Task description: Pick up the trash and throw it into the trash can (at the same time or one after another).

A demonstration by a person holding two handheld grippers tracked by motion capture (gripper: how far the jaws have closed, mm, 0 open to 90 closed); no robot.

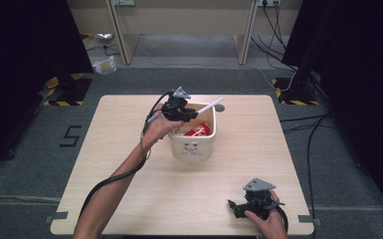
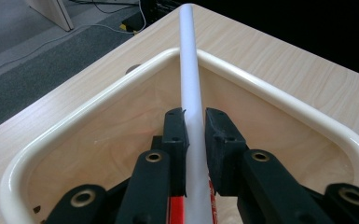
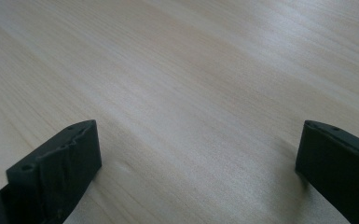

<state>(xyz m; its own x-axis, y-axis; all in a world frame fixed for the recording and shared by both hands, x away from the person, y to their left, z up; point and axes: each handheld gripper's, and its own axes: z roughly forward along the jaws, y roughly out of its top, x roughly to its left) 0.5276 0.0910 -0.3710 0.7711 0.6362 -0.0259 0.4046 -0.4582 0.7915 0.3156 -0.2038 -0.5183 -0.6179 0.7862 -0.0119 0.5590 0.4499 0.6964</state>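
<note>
The left claw [image 2: 195, 128] is pinching a white rod [image 2: 189, 70] between its pads, holding it above the bin [image 2: 270, 95]. In the high view the rod [image 1: 210, 106] slants up and to the right from the left claw [image 1: 194, 114], its far end past the back rim of the bin [image 1: 191, 148], which sits mid-table. The right claw [image 3: 196, 168] is spread wide with nothing in it, resting low over the bare table [image 3: 177, 70] near the person's edge.

The likely trouble, I judge: the grip sits near one end of a long, smooth rod, so it could pivot or slide in the pads, and its far end could catch the rim when lowered.

The rod is plain, matte white, round and straight. Something red [image 1: 199, 132] lies in the bin under it.
</note>
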